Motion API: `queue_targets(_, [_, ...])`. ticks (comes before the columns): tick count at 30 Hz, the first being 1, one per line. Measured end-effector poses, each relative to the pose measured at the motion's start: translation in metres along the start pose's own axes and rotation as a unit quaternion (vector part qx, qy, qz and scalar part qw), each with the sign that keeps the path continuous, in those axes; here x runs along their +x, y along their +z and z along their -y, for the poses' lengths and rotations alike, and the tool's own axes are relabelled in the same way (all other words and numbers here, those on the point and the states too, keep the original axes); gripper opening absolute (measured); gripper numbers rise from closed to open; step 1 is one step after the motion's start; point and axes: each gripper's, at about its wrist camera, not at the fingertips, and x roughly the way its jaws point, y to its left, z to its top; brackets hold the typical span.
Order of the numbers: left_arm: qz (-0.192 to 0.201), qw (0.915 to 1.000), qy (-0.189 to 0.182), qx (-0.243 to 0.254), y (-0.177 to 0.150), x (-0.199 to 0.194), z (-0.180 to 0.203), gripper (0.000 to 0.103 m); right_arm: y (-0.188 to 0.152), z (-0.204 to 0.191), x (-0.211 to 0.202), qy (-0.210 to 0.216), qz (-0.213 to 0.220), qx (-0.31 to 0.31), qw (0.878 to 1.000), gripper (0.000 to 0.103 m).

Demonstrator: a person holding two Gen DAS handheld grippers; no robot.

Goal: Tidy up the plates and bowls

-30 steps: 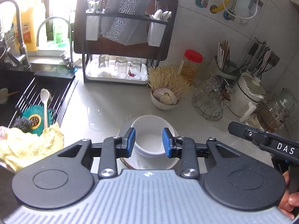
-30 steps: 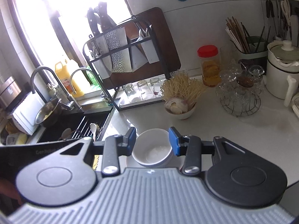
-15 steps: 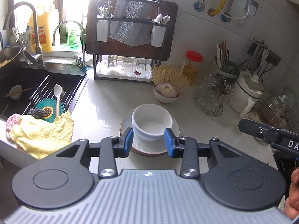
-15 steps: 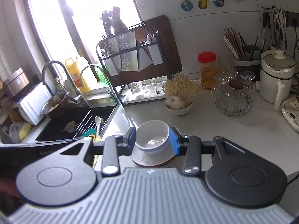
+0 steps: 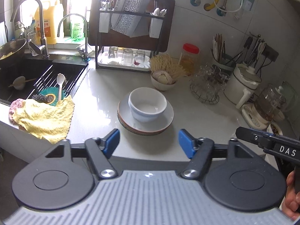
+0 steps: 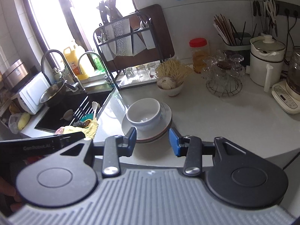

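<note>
A white bowl (image 5: 148,104) stands upright on a small stack of white plates (image 5: 165,125) in the middle of the pale counter; it also shows in the right wrist view (image 6: 144,113) on the plates (image 6: 165,116). My left gripper (image 5: 149,143) is open and empty, held back from the stack near the counter's front edge. My right gripper (image 6: 152,141) is open and empty, just in front of the plates' near rim. Neither touches the dishes.
A small bowl of garlic (image 5: 163,80) with dried noodles stands behind the stack. A dish rack with glasses (image 5: 127,56) is at the back. The sink (image 5: 37,78) and a yellow cloth (image 5: 43,116) are at left. A glass-cup stand (image 5: 206,86), kettle (image 5: 241,80) and appliances are at right.
Both grippers have pulled back and up from the bowl and plates. The left gripper's jaws have opened wider. The bowl stays on the plate stack.
</note>
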Motion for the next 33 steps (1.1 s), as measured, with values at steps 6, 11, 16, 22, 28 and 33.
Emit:
queue_targets(6, [0.003, 0.9998, 0.018, 0.002, -0.0069, -0.0049, 0.0001, 0.095, -0.0049, 0.0018, -0.005, -0.017, 0.015, -0.022, 1.0, 0.087])
queue_targets(11, [0.006, 0.9996, 0.028, 0.001, -0.0054, -0.0064, -0.002, 0.097, -0.0036, 0.0059, -0.0072, -0.015, 0.026, -0.015, 0.999, 0.092])
queue_targets(16, [-0.001, 0.9994, 0.035, 0.004, -0.0066, -0.0047, 0.0, 0.098, -0.0028, 0.0049, -0.0096, -0.018, 0.031, -0.018, 0.999, 0.092])
queue_targets(22, [-0.001, 0.9994, 0.035, 0.007, -0.0048, -0.004, 0.0017, 0.099, -0.0056, 0.0056, -0.0068, -0.021, 0.025, -0.015, 0.999, 0.093])
queue_targets(28, [-0.004, 0.9993, 0.037, 0.007, -0.0027, -0.0041, -0.0007, 0.099, -0.0065, 0.0033, -0.0075, -0.02, 0.028, -0.016, 0.999, 0.093])
queue_targets(33, [-0.005, 0.9988, 0.047, 0.016, -0.0022, -0.005, -0.0019, 0.099, -0.0063, 0.0009, -0.007, -0.015, 0.027, -0.02, 0.999, 0.093])
